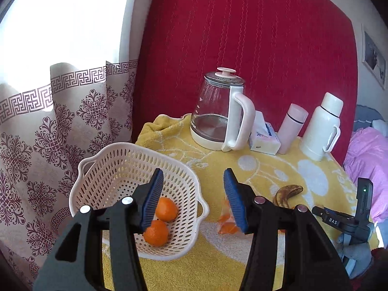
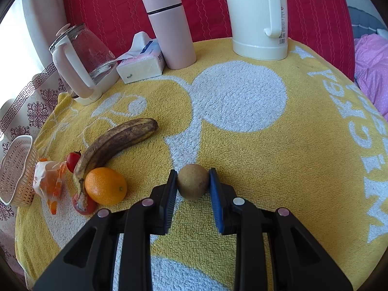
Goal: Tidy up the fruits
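My right hand-held gripper [image 2: 192, 184] pinches a round, brown, rough-skinned kiwi [image 2: 192, 183] low over the yellow towel [image 2: 303, 150] on the table, open cloth ahead and to its right. Left of it lie one orange [image 2: 106, 186], one browned banana [image 2: 114, 143] and two small tomatoes [image 2: 72, 161]. My left hand-held gripper [image 1: 194, 194] hangs spread over the white basket [image 1: 101, 169] at the table's left edge, which holds two mandarins [image 1: 156, 232].

Bright daylight through a window [image 1: 60, 19] at left, half-covered by a beige patterned curtain [image 1: 48, 126]. Behind, a red quilted headboard [image 1: 254, 36]. At right, pink bedding [image 1: 366, 160] and a framed picture [image 1: 374, 55] on the wall.
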### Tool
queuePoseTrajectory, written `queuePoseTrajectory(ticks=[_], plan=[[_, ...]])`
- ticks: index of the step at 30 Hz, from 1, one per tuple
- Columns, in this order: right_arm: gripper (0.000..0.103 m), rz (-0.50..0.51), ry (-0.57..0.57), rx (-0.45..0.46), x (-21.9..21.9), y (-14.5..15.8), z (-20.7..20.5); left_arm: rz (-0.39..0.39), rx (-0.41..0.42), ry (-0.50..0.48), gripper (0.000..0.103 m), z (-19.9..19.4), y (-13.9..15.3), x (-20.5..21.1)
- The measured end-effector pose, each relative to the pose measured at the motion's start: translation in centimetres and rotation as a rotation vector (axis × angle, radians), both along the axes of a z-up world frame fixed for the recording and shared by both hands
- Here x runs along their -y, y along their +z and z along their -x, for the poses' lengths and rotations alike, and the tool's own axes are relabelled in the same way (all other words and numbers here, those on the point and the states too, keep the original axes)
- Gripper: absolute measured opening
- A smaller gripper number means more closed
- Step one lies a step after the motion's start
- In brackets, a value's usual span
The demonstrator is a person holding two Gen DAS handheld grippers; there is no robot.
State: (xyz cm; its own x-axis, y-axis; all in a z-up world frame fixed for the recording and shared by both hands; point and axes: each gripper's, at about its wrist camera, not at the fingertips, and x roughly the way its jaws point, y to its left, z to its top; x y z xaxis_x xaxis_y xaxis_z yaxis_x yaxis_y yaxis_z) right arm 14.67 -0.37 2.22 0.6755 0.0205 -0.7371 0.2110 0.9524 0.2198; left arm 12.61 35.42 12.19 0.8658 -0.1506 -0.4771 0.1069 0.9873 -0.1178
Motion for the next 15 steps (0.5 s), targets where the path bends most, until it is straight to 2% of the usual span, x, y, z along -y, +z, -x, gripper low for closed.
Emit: queuePoseTrajectory(ticks=[1, 5, 6, 11, 15], plan=[[0.027, 0.0, 0.0, 0.0, 0.0, 0.0, 0.0, -0.002, -0.016, -0.016, 0.056, -0.1, -0.3, 0.5], [0.027, 0.001, 0.0, 0.0, 0.0, 0.0, 0.0, -0.025, -0.05, -0.093, 0.085, 0.0, -1.6, 3.6], [0.027, 0.0, 0.0, 0.0, 0.0, 0.0, 0.0, -0.043, -0.052, -0.114, 0.087, 0.1, -1.9, 4.6], [0.027, -0.002, 0.0, 0.001, 0.0, 0.0, 0.1, -0.205, -0.048, -0.231, 0.087, 0.3, -3.9, 10.4], [0.027, -0.007, 0.0, 0.002, 0.1, 0.0, 0.1, -0.274, -0.101, -0.269, 0.087, -1.3, -6.2, 12.9]])
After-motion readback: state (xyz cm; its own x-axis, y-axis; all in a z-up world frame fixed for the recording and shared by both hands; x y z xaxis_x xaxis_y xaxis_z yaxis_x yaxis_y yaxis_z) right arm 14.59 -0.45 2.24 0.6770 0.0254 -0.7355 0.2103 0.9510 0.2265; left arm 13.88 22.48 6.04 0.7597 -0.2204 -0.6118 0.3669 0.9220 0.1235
